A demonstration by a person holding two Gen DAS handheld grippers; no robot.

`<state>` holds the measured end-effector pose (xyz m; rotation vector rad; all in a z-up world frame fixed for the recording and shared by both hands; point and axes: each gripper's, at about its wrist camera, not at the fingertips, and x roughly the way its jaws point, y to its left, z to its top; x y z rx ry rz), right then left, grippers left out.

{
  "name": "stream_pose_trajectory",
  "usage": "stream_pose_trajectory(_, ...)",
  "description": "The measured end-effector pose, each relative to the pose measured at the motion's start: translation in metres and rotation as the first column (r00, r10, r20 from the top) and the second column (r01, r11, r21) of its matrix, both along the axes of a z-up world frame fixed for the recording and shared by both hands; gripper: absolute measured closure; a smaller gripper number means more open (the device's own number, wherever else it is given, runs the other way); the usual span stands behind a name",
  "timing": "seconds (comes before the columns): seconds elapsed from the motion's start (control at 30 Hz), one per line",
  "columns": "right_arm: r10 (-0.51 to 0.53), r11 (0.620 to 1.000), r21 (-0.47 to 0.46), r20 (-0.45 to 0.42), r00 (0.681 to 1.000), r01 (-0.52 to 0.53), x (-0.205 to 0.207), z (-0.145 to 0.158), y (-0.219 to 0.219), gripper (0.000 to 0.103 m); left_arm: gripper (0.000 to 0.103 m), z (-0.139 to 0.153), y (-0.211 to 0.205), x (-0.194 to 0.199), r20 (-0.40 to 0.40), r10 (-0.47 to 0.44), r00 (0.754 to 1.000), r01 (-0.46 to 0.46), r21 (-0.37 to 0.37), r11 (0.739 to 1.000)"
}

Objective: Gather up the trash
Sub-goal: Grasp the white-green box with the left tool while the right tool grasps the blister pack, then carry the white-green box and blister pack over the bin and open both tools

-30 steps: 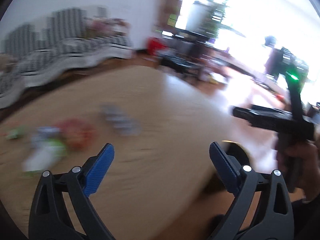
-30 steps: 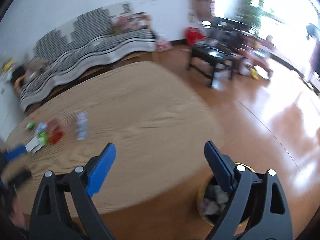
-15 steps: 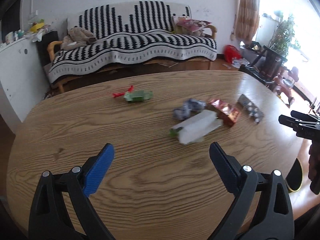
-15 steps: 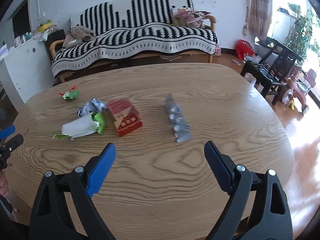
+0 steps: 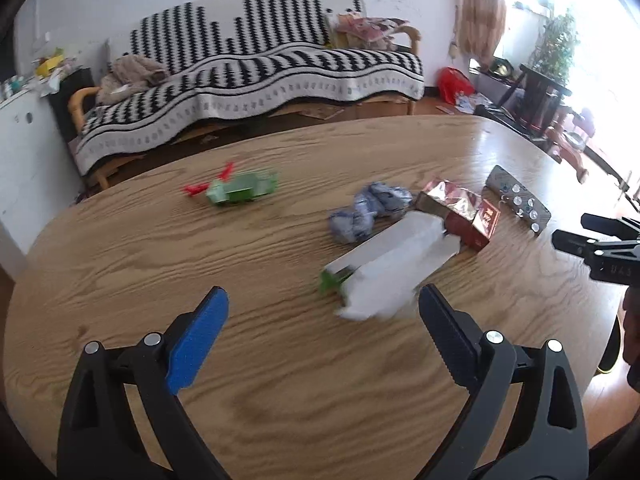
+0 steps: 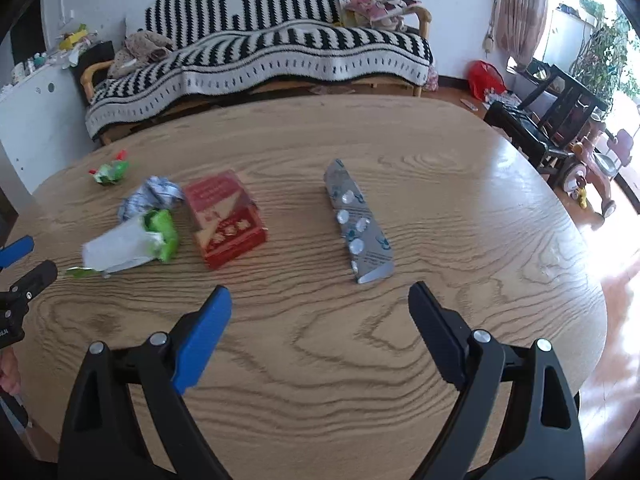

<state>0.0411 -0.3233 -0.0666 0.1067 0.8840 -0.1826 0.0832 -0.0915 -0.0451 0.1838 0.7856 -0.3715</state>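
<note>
Well, left claw: open, empty, near carton.
Right claw: open, empty, near blister pack.
Table: red box centre.

on the table: blister pack to the right, apart from the rest. left of it the box, then the carton just beside it. crumpled wrapper behind the carton. small wrapper farthest left, apart. sofa behind the table.
</note>
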Motion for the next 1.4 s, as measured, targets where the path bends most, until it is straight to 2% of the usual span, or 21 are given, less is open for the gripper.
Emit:
stream_pose_trajectory(0.13, -0.053, 0.999, 0.01, 0.005, 0.999, 0.053, 0.013, -0.013, -0.017, 0.016, 0.01, -0.01, -0.022, 0.017, -0.051, -0.086, 0.995, 0.082, -0.072, 0.994)
stream_pose_trajectory(0.23, -0.057, 0.998, 0.005, 0.013, 0.998, 0.057, 0.026, -0.019, -0.023, 0.016, 0.01, -0.017, -0.039, 0.021, -0.03, -0.128, 0.991, 0.127, -0.042, 0.991)
stream_pose_trajectory(0.3, -0.061, 0.998, -0.012, 0.032, 0.998, 0.061, 0.033, -0.019, -0.026, 0.016, 0.01, -0.025, -0.045, 0.025, -0.033, -0.118, 0.992, 0.117, -0.018, 0.993)
stream_pose_trajectory(0.43, -0.063, 0.997, -0.041, 0.007, 0.998, 0.063, 0.055, -0.029, -0.023, 0.016, 0.01, -0.038, -0.049, 0.039, -0.084, -0.093, 0.992, 0.091, -0.029, 0.995)
stream_pose_trajectory(0.47, -0.063, 0.997, -0.054, 0.004, 0.998, 0.063, 0.058, -0.032, -0.022, 0.016, 0.012, -0.04, -0.052, 0.041, -0.085, -0.094, 0.992, 0.093, -0.021, 0.995)
stream_pose_trajectory(0.5, -0.063, 0.996, -0.061, -0.004, 0.998, 0.062, 0.062, -0.035, -0.023, 0.019, 0.021, -0.04, -0.053, 0.041, -0.082, -0.092, 0.992, 0.091, -0.015, 0.996)
stream_pose_trajectory(0.57, -0.058, 0.998, -0.039, -0.029, 0.998, 0.057, 0.07, -0.042, -0.026, 0.033, 0.034, -0.043, -0.055, 0.042, -0.096, -0.093, 0.991, 0.093, -0.005, 0.996)
stream_pose_trajectory(0.63, -0.061, 0.998, -0.003, -0.027, 0.998, 0.061, 0.071, -0.045, -0.032, 0.064, 0.045, -0.042, -0.056, 0.039, -0.086, -0.099, 0.991, 0.099, -0.002, 0.995)
stream_pose_trajectory(0.67, -0.068, 0.998, 0.007, -0.024, 0.997, 0.068, 0.071, -0.044, -0.034, 0.071, 0.052, -0.039, -0.058, 0.036, -0.076, -0.114, 0.991, 0.115, 0.007, 0.993)
stream_pose_trajectory(0.77, -0.091, 0.993, 0.076, -0.014, 0.996, 0.092, 0.067, -0.041, -0.044, 0.072, 0.076, -0.033, -0.058, 0.028, -0.071, -0.13, 0.989, 0.131, 0.003, 0.991)
stream_pose_trajectory(0.8, -0.099, 0.991, 0.089, -0.008, 0.995, 0.1, 0.064, -0.039, -0.046, 0.073, 0.082, -0.03, -0.056, 0.027, -0.081, -0.127, 0.988, 0.127, -0.009, 0.992)
stream_pose_trajectory(0.83, -0.099, 0.991, 0.093, -0.005, 0.995, 0.099, 0.063, -0.037, -0.047, 0.073, 0.084, -0.028, -0.055, 0.027, -0.084, -0.123, 0.989, 0.122, -0.011, 0.992)
stream_pose_trajectory(0.97, -0.086, 0.992, 0.091, 0.027, 0.996, 0.083, 0.05, -0.018, -0.044, 0.073, 0.087, -0.02, -0.045, 0.02, -0.064, -0.1, 0.993, 0.101, 0.011, 0.995)
stream_pose_trajectory(1.17, -0.064, 0.997, 0.043, 0.077, 0.995, 0.061, 0.015, 0.015, -0.043, 0.073, 0.087, 0.006, -0.035, 0.007, -0.012, -0.045, 0.999, 0.045, -0.01, 0.999)
stream_pose_trajectory(1.4, -0.109, 0.994, 0.009, 0.097, 0.989, 0.109, -0.048, 0.042, -0.08, 0.073, 0.087, 0.035, -0.064, -0.02, 0.028, -0.063, 0.998, 0.064, -0.054, 0.996)
